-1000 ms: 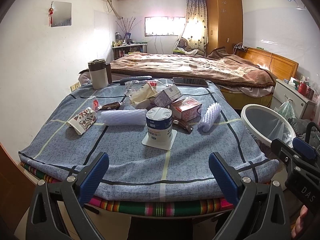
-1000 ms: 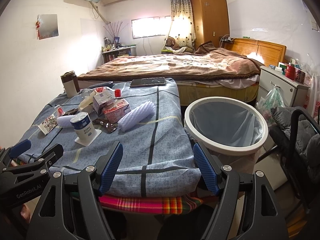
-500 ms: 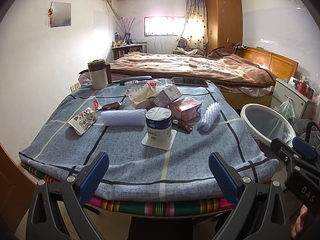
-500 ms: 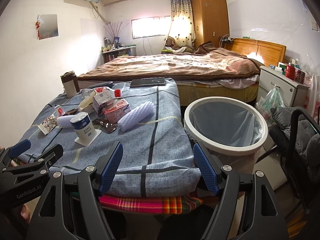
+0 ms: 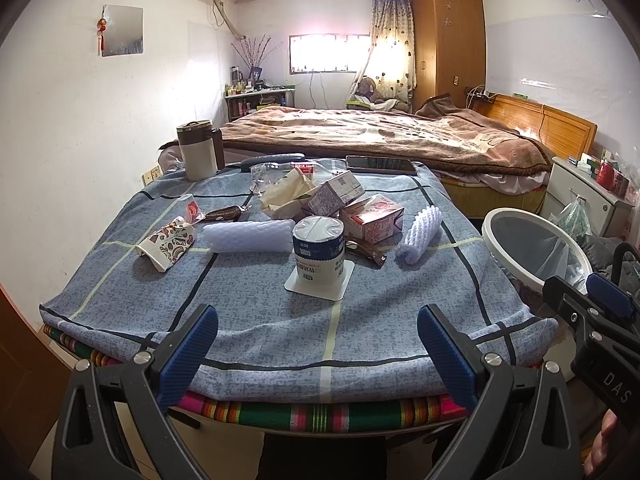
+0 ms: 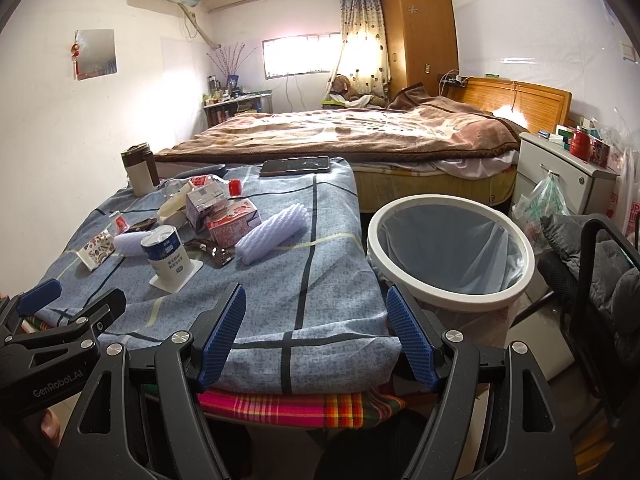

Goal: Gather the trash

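Trash lies on a table under a blue checked cloth [image 5: 280,320]: a white and blue yogurt cup [image 5: 319,254] on its square lid, two foam net sleeves [image 5: 248,235] [image 5: 419,230], a pink carton [image 5: 374,222], a purple-white carton [image 5: 335,196], a flattened patterned paper cup [image 5: 166,242] and dark wrappers [image 5: 366,253]. A white-rimmed bin with a grey liner [image 6: 450,252] stands right of the table. My left gripper [image 5: 316,356] is open at the table's near edge, well short of the cup. My right gripper [image 6: 314,336] is open over the near right corner, beside the bin.
A brown and beige thermos [image 5: 198,152], a clear plastic bottle with a red cap [image 6: 235,187] and a dark phone [image 5: 380,165] sit at the table's far side. Behind is a bed with a brown blanket [image 5: 380,136]. A white nightstand [image 6: 568,176] and a black chair [image 6: 600,272] stand right.
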